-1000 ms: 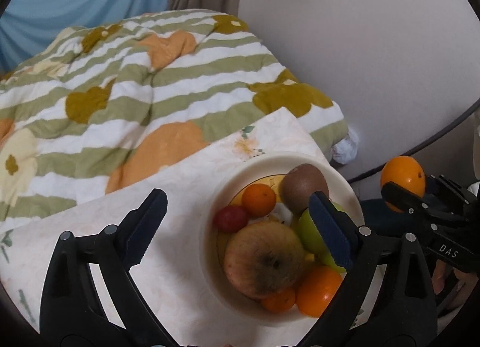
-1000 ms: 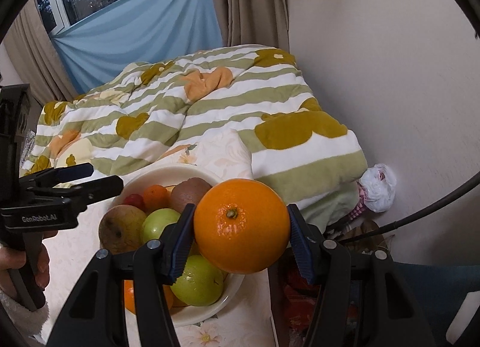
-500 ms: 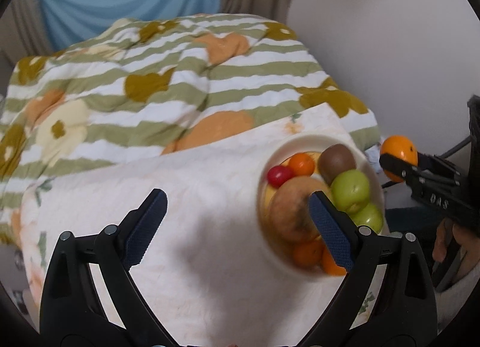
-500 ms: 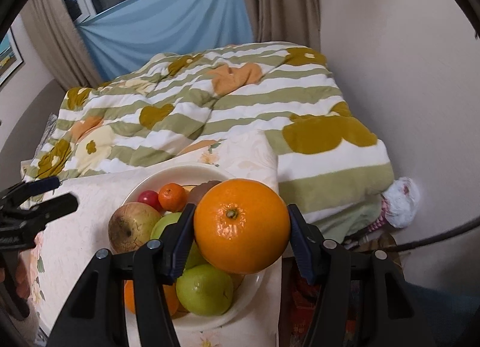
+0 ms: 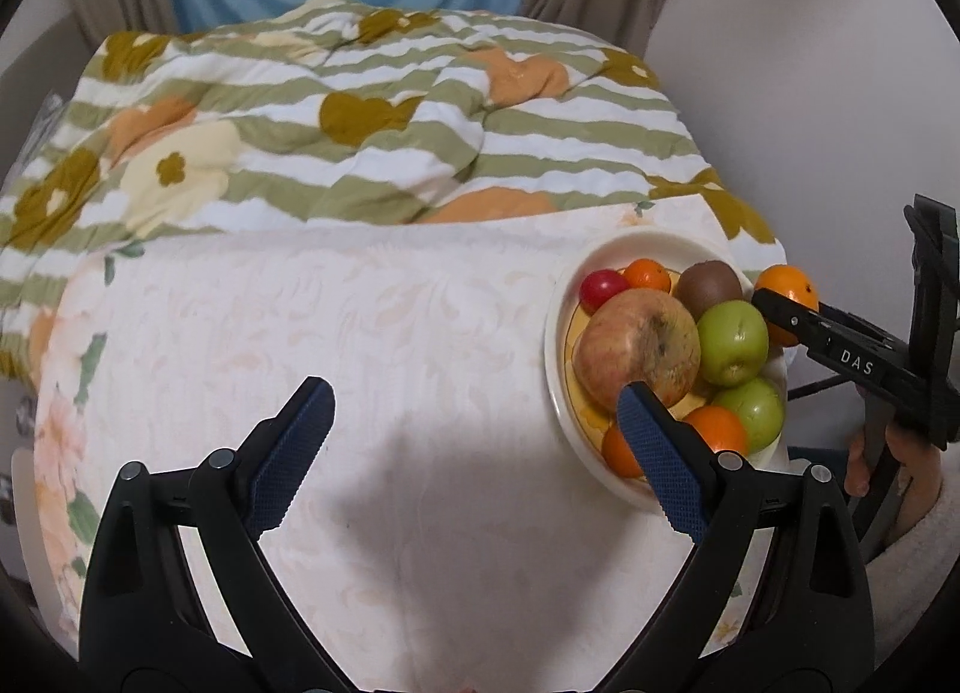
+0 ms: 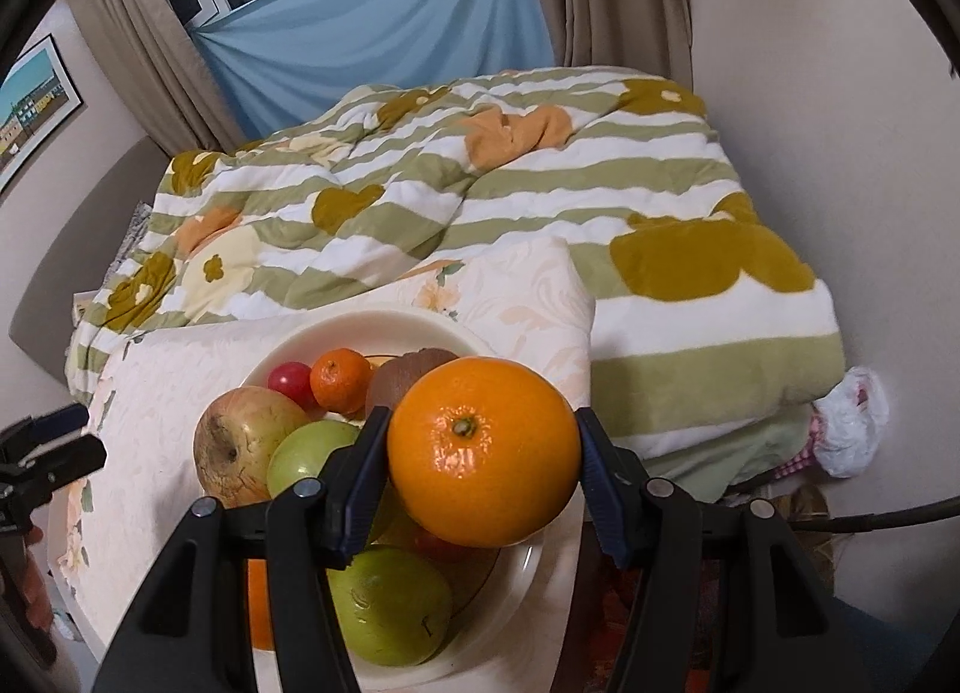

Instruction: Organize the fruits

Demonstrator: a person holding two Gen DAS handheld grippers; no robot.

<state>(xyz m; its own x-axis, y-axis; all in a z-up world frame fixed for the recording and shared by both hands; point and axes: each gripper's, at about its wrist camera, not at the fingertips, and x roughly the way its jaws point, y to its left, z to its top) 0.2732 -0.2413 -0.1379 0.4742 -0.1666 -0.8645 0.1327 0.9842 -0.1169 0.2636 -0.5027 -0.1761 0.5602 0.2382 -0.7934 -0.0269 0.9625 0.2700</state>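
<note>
My right gripper (image 6: 480, 453) is shut on a large orange (image 6: 483, 450) and holds it above the right side of a cream bowl (image 6: 384, 327). The bowl holds a big brownish apple (image 6: 240, 441), two green apples (image 6: 390, 609), a kiwi (image 6: 408, 375), a small mandarin (image 6: 339, 381), a red fruit (image 6: 288, 384) and more oranges. In the left wrist view the bowl (image 5: 558, 333) sits at the table's right, with the held orange (image 5: 789, 297) beyond its right rim. My left gripper (image 5: 474, 447) is open and empty over the table, its right finger (image 5: 660, 453) in front of the bowl.
The table (image 5: 360, 363) has a pale floral cloth. A striped quilt (image 5: 360, 123) on a bed lies behind it. A wall (image 6: 810, 93) is close on the right, with a plastic bag (image 6: 852, 423) and a cable (image 6: 870, 519) on the floor there.
My left gripper has pulled back and moved left, so the bowl now sits at the right of its view. My right gripper has kept hold of the orange, over the bowl's right side.
</note>
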